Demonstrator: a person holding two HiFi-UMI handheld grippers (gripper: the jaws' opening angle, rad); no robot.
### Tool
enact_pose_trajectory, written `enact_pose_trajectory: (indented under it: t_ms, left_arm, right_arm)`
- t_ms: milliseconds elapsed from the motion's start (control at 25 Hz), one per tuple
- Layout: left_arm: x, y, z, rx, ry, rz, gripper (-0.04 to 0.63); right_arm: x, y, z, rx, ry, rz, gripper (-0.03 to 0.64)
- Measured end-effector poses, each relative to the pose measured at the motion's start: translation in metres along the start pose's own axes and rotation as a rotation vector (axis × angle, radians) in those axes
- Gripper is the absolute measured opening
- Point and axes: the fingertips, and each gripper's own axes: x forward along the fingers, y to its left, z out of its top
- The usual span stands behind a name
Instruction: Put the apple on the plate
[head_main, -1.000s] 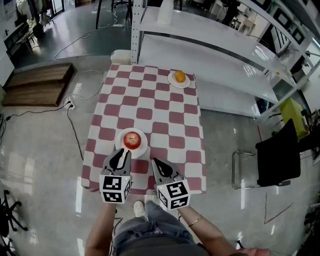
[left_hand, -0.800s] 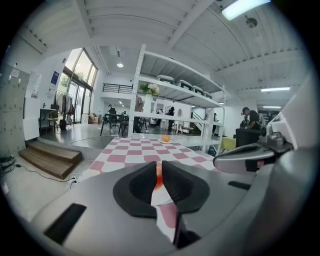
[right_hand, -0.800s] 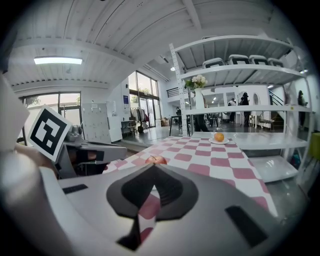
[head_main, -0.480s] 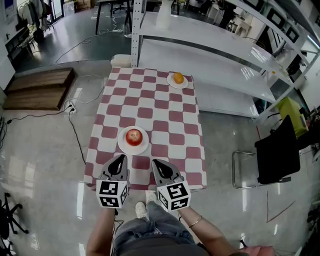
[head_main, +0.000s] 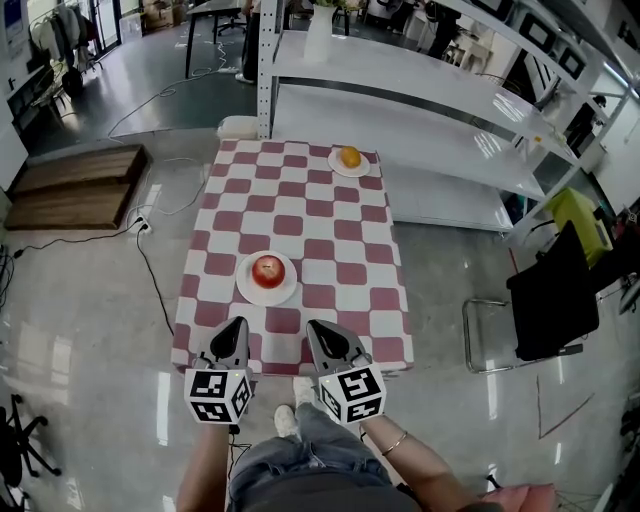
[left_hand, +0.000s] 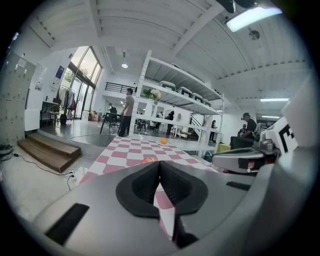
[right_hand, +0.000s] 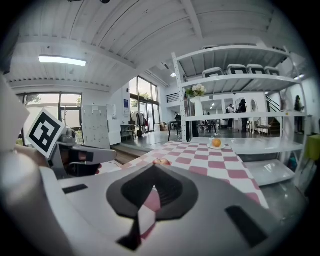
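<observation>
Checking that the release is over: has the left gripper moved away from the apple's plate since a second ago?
Yes. The left gripper has backed off the plate toward the person, jaws closed and empty.

The left gripper (head_main: 235, 326), a grey two-jaw hand tool with black pads, is held at the near edge of the red-and-white checked table (head_main: 300, 205), pointing toward its far end and slightly downward; its jaws are closed tip to tip with nothing between them; the right gripper (head_main: 316, 328), of the same build, sits beside it, not touching, likewise closed and empty; the left forearm (head_main: 205, 462) and right forearm (head_main: 402, 455) are bare and extend forward.
</observation>
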Motion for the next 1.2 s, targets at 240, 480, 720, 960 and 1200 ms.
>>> enact_pose_trajectory:
  t_ms: [240,480,720,960,1200]
  left_arm:
    - [-0.018,0.001,0.0,-0.011,-0.011,0.006,0.017]
    - [-0.032,0.0,-0.004,-0.013,-0.013,0.007,0.017]
    - [-0.047,-0.003,-0.006,-0.015,-0.015,0.013,0.017]
    - [-0.056,-0.007,-0.008,-0.016,-0.019,0.02,0.017]
    - [-0.065,-0.013,-0.006,-0.013,-0.028,0.019,0.017]
  right_arm:
    - [-0.011,0.011,0.001,0.009,-0.002,0.008,0.009]
    - [-0.022,0.019,-0.001,-0.002,-0.008,0.005,0.009]
    - [-0.034,0.026,-0.004,-0.003,-0.012,-0.001,0.009]
    - [-0.043,0.032,-0.006,0.003,-0.026,-0.003,0.008]
    - [-0.053,0.036,-0.002,0.007,-0.043,-0.007,0.008]
